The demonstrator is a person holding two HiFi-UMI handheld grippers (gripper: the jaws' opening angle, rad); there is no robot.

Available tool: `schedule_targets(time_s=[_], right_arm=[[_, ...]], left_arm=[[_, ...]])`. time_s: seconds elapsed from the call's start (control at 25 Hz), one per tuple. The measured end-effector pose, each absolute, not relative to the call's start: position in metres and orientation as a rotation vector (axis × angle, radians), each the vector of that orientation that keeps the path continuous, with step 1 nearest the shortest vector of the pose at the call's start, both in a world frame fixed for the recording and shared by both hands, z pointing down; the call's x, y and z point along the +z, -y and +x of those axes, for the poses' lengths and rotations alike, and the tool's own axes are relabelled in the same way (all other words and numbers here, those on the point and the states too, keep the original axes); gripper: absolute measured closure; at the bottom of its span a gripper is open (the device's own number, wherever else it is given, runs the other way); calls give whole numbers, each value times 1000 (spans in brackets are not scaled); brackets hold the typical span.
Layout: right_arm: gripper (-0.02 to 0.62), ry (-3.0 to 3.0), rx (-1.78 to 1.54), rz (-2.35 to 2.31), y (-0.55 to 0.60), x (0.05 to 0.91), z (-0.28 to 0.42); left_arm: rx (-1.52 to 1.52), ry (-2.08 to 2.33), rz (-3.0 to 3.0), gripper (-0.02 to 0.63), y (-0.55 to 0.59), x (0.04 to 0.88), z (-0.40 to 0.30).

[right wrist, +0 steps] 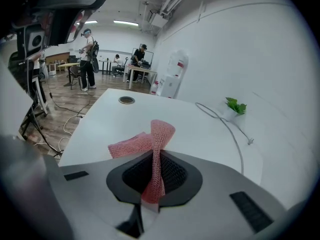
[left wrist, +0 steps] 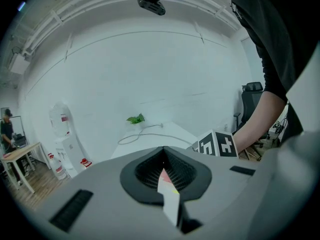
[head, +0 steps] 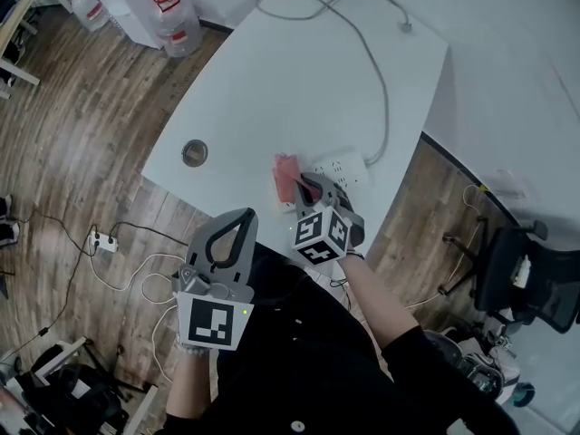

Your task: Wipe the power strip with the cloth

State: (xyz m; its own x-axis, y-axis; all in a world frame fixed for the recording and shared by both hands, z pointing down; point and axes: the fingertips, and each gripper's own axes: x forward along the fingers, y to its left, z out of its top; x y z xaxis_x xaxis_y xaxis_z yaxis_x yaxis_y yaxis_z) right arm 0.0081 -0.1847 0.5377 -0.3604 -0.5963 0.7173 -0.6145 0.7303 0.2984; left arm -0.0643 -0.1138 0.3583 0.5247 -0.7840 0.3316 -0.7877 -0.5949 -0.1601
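Right gripper view: right gripper (right wrist: 154,156) pinches the cloth (right wrist: 161,130) (pink knit).

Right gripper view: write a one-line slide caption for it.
Right gripper shut on the pink cloth, held over the white table with a grey cable trailing across it.

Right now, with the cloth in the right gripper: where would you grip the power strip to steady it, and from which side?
Probably across its narrow width near the cable end, coming down from above. The power strip lies flat on the table, so only its long edges give the jaws a hold. That end is bare; the cloth, pinched in the right gripper, sits at the other.
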Motion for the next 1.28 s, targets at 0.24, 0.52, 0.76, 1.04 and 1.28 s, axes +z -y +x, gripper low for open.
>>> schedule_targets(time_s=[0.24,0.52,0.76,1.04,1.28], right_arm=[[545,2016,51,979,193,539,37],[545,1962,84,1065,202,539,70],[545,1911,121,1151,214,540,101],[545,1853,175,1252,221,538,138],[546,1811,196,1305,224,538,160]], left_arm=[[587,1359,2772,592,120,358,-49],[582,1311,2811,592,122,357,-38],[591,1273,2823,592,126,361,-29],[600,1236,2849,592,126,359,-20],[587,1216,2860,592,129,359,-11]])
